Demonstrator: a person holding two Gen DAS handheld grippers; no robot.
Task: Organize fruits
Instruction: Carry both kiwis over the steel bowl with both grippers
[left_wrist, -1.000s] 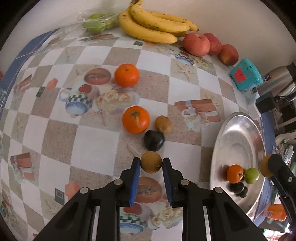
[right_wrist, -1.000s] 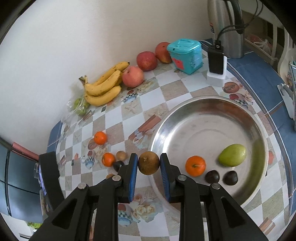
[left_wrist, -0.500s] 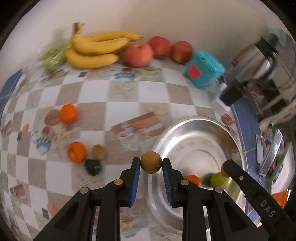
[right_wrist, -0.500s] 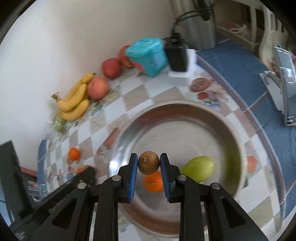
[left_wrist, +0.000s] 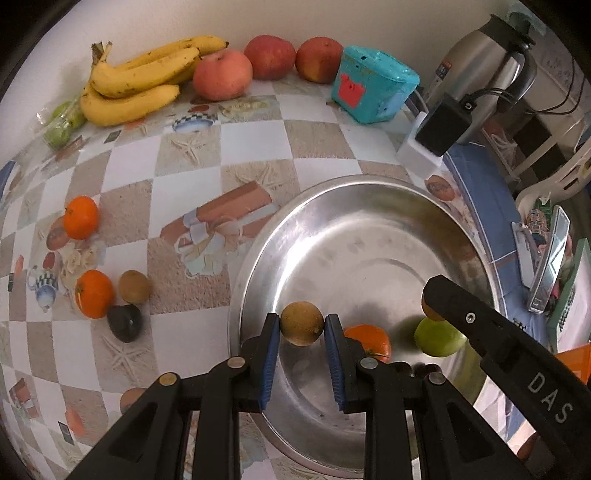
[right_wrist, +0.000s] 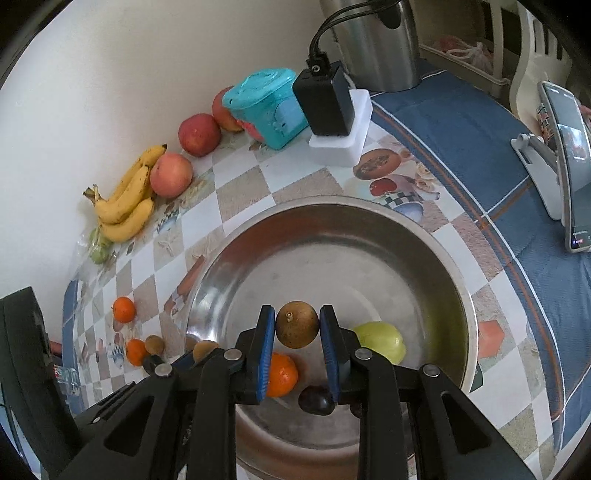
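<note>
The left gripper (left_wrist: 302, 325) is clamped on a small brown fruit (left_wrist: 302, 323), pinched between its blue pads above the left rim of the steel bowl (left_wrist: 354, 229). The right gripper (right_wrist: 297, 325) grips a second brown fruit (right_wrist: 297, 324) the same way, over the bowl's middle.

Inside the bowl, near its front edge, lie an orange (right_wrist: 281, 374), a green fruit (right_wrist: 380, 341) (pear-like) and a dark round fruit (right_wrist: 314, 400).

On the checkered tablecloth (left_wrist: 184, 155), left of the bowl, sit two oranges (left_wrist: 80, 222), a brown fruit (left_wrist: 135, 286) and a dark fruit (left_wrist: 125, 322). Along the table's far edge by the wall are bananas (left_wrist: 140, 79), three apples (left_wrist: 222, 75) and a teal box (left_wrist: 373, 84); a kettle (left_wrist: 491, 51) stands at the far right corner.
</note>
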